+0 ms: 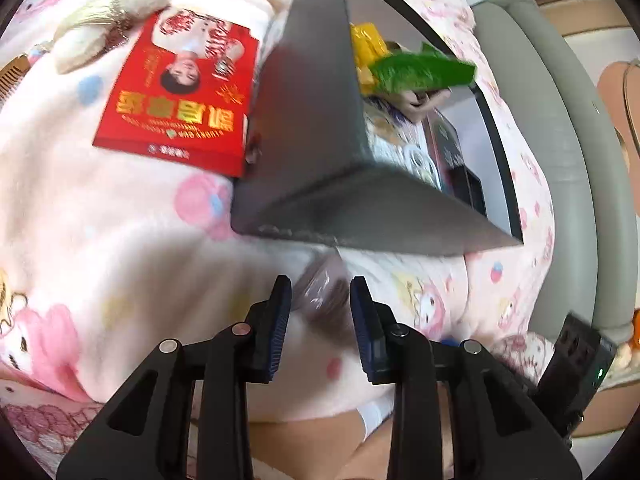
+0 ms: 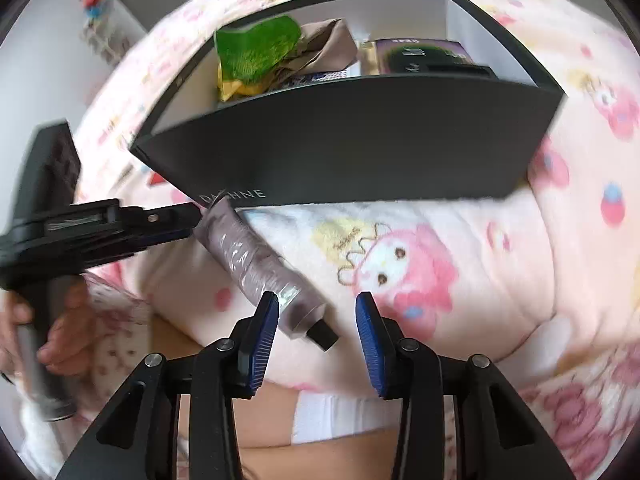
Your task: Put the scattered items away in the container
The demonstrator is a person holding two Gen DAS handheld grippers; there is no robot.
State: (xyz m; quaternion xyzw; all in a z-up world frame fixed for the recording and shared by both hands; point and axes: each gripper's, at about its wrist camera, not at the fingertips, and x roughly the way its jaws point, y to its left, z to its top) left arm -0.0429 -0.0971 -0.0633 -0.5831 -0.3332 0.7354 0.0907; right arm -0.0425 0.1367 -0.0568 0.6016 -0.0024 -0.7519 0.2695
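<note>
A dark box (image 1: 320,184) (image 2: 352,144) stands on the pink cartoon blanket, holding a green packet (image 1: 420,70) (image 2: 256,50), a yellow packet and other items. My left gripper (image 1: 320,288) is shut on one end of a grey tube (image 1: 324,300) in a clear wrap, just in front of the box. The tube (image 2: 260,268) lies slanted, black cap toward the right gripper. My right gripper (image 2: 318,300) is open and empty, its jaws just past the cap end. A red packet (image 1: 180,92) lies left of the box.
A plush item with gold tassels (image 1: 100,28) and a comb (image 1: 12,76) lie beyond the red packet. A grey sofa edge (image 1: 560,152) runs along the right. The left gripper's body (image 2: 80,228) and the hand holding it show at the left of the right wrist view.
</note>
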